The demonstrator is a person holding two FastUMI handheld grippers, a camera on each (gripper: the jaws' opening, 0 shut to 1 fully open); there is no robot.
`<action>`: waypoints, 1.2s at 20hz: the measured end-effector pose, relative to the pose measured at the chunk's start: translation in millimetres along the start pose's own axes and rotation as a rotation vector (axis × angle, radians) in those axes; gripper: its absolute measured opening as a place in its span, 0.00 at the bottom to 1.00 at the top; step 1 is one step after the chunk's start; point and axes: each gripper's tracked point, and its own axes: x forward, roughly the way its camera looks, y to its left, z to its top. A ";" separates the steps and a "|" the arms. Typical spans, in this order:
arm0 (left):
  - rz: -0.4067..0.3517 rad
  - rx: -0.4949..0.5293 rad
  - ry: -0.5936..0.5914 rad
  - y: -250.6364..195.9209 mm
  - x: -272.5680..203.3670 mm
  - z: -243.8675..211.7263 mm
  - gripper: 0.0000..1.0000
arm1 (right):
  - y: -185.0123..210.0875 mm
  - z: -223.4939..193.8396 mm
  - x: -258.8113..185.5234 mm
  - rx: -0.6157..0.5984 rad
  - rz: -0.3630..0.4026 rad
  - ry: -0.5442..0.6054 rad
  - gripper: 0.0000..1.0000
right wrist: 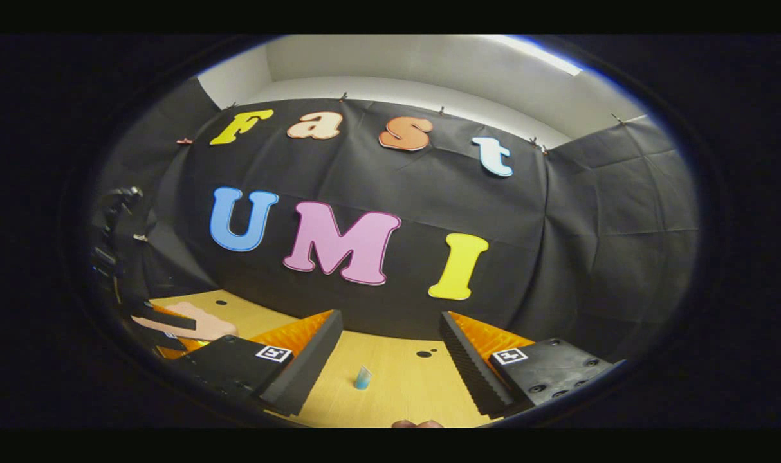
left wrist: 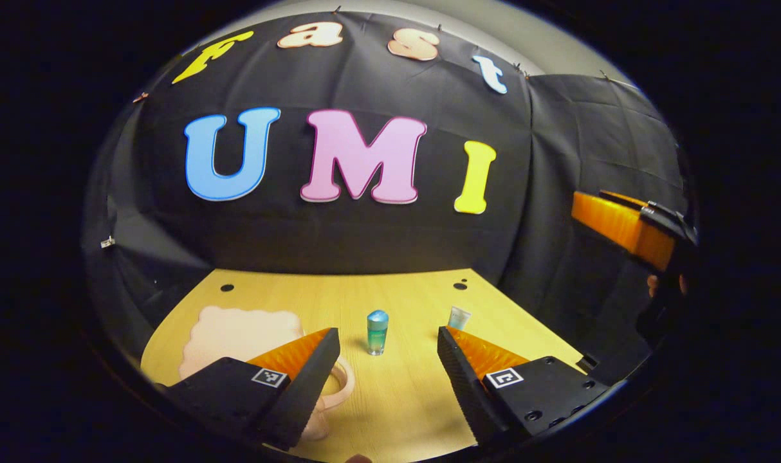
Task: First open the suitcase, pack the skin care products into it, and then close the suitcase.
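Note:
A pink suitcase [left wrist: 236, 334] lies flat on the left of the wooden table [left wrist: 403, 399], its handle [left wrist: 344, 384] toward the middle. A blue-green bottle [left wrist: 377, 332] stands upright mid-table, and a small pale tube [left wrist: 459, 317] stands to its right. My left gripper [left wrist: 388, 360] is open above the near table, its left finger over the suitcase's handle end, with nothing held. In the right gripper view, my right gripper [right wrist: 390, 350] is open and raised, with the small tube [right wrist: 363, 378] on the table below the gap. The suitcase [right wrist: 201, 323] lies far left there.
Black cloth walls close off the back and right sides of the table. Small dark holes [left wrist: 460, 285] mark the tabletop near its far edge. The right gripper [left wrist: 612, 222] hovers high at the right. The left gripper [right wrist: 172, 328] sits over the suitcase.

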 end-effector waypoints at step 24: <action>0.157 -0.034 0.718 58.2 143.0 -151.2 0.18 | -148.1 -133.6 49.6 0.163 -0.118 0.212 0.97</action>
